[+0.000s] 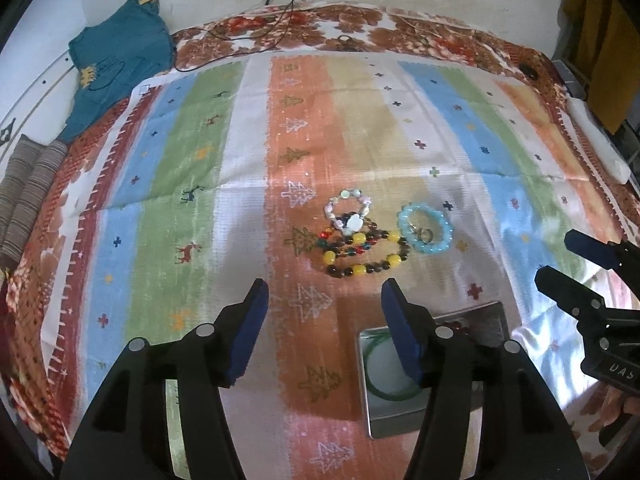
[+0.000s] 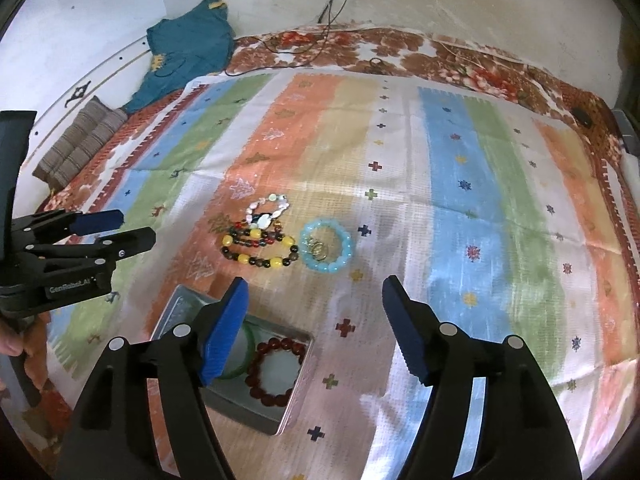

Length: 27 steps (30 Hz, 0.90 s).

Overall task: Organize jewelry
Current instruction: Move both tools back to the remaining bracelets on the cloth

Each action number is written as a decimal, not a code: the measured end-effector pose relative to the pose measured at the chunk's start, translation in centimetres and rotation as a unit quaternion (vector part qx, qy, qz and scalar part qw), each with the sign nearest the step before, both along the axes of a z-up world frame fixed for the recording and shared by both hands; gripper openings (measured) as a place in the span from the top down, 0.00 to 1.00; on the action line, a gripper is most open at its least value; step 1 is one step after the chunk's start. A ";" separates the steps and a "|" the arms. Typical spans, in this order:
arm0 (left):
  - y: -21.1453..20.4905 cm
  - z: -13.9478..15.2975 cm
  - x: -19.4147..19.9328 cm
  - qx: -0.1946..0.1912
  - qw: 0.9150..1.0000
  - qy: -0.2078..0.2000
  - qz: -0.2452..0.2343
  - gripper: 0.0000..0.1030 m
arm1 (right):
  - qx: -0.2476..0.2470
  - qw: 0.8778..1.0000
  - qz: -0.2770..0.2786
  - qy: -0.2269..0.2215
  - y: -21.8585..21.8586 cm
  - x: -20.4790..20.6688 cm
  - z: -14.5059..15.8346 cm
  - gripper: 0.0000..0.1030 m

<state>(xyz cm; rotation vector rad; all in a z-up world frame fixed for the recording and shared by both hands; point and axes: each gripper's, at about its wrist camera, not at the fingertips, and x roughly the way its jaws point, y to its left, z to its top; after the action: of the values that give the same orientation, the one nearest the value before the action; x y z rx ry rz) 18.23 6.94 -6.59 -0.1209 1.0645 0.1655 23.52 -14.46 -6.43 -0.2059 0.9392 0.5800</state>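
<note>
In the left wrist view, the metal tin [image 1: 400, 420] at the lower right of centre is partly covered by the right finger of the left gripper [image 1: 324, 312], so that only an arc of the green bangle [image 1: 374, 380] inside it is seen against a pale lining, and a dark red bit at its far side cannot be made out. The left gripper's jaws are spread wide with nothing between them, only striped cloth [image 1: 180, 160]. At the right edge the right gripper [image 1: 560, 256] is cut off; its jaws are parted and empty. Above centre, the pearl bracelet [image 1: 348, 208], the yellow and dark bead bracelet [image 1: 360, 256] and the light blue bracelet [image 1: 426, 228] lie close together on the cloth; a small ring-like item inside the blue one is too blurred to name. In the right wrist view, the tin [image 2: 292, 412] lies at the lower left of centre, half hidden by the left finger of the right gripper [image 2: 316, 296], whose jaws are held wide and empty. The red bead bracelet [image 2: 276, 372] and part of the green bangle [image 2: 240, 364] are seen inside it. The left gripper [image 2: 132, 228] enters from the left edge, empty.
</note>
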 end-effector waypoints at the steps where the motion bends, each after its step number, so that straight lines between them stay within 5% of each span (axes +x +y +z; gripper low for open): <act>1: 0.0 -0.1 0.2 0.001 1.000 0.001 0.000 0.39 | -0.004 1.000 -0.001 -0.002 0.1 0.2 0.0 0.32; 27: 2.0 -2.7 5.1 0.000 1.000 0.003 0.024 0.33 | -0.031 0.999 -0.015 0.011 1.0 4.2 -2.1 0.22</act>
<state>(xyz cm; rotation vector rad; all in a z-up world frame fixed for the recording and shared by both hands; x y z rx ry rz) 23.30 8.95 -9.25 -0.1466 1.0676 0.2094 27.77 -13.43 -8.53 -0.2398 0.9811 0.5266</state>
